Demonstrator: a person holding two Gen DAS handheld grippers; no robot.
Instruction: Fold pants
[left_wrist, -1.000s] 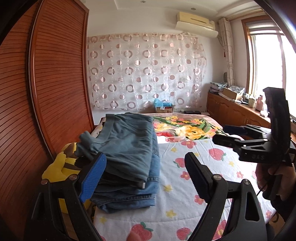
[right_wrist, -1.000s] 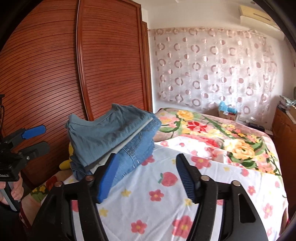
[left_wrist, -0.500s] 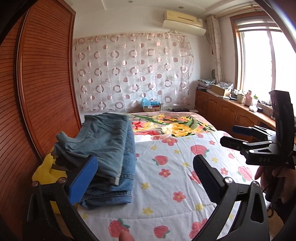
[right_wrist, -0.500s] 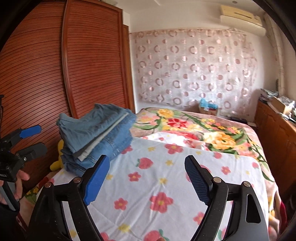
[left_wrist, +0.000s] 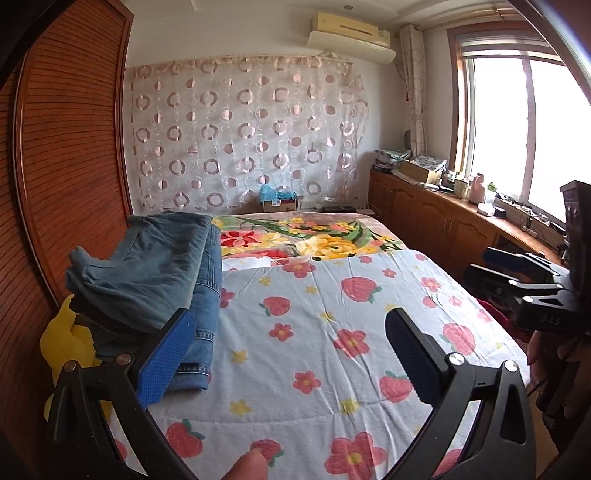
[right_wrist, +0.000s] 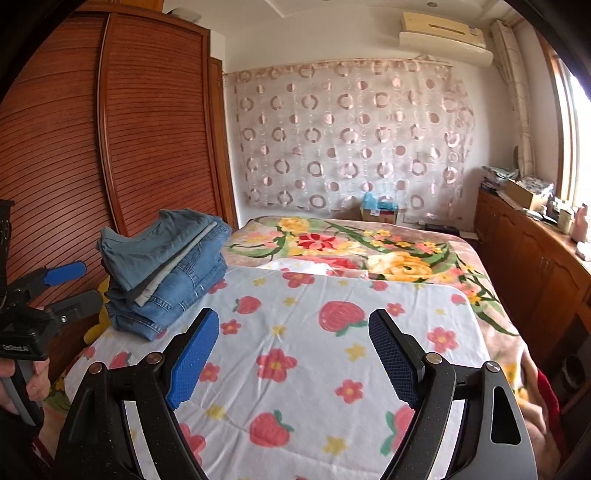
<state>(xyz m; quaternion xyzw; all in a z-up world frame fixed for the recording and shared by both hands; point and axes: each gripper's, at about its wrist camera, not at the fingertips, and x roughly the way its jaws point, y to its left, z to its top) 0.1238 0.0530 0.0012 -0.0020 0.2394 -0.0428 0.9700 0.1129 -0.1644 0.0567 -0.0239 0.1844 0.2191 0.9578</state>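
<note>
Both grippers, left and right, are hovering open and empty beside the seemingly finished stack of folded pants, awaiting another pair.

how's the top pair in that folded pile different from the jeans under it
The top pair is a paler, greyish blue with soft, smooth cloth; the jeans beneath are a stronger blue denim with visible stitched seams. The top pair's edge droops loosely over the pile; the jeans lie flatter. Both are folded on the strawberry sheet.
</note>
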